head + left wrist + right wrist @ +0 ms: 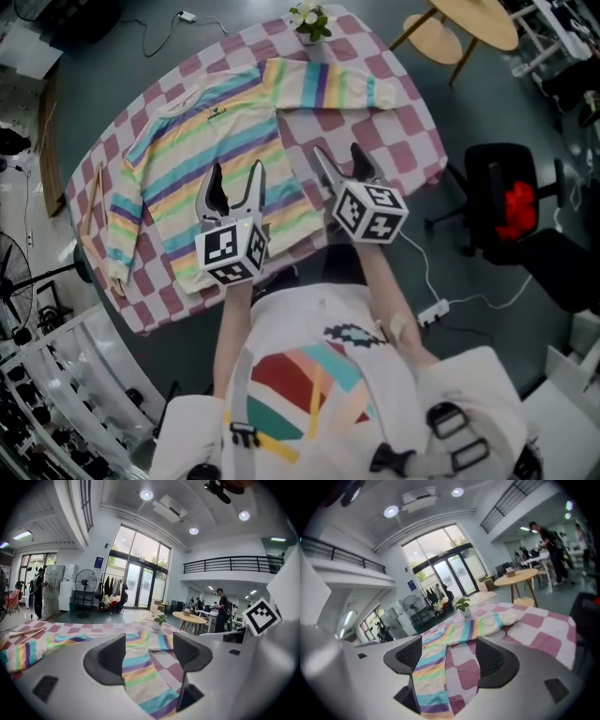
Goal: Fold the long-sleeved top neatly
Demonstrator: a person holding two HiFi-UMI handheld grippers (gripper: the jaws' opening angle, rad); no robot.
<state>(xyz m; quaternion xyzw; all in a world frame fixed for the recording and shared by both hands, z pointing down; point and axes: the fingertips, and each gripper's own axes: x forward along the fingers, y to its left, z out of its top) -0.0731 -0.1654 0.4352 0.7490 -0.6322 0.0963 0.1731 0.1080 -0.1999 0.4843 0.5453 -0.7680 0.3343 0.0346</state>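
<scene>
Just above the striped top point(187, 150), left gripper point(236, 171) and right gripper point(337, 152) hover, jaws spread.

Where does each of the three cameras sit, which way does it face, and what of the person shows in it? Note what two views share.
Head view: on the person's head, looking steeply down at the striped top on the checked tablecloth; shows arms, torso, left gripper, right gripper.
Left gripper view: on the left gripper, looking between its open fingers across the top toward glass doors.
Right gripper view: on the right gripper, looking between its open fingers toward the sleeve.
Shared: both gripper views show the potted plant.
</scene>
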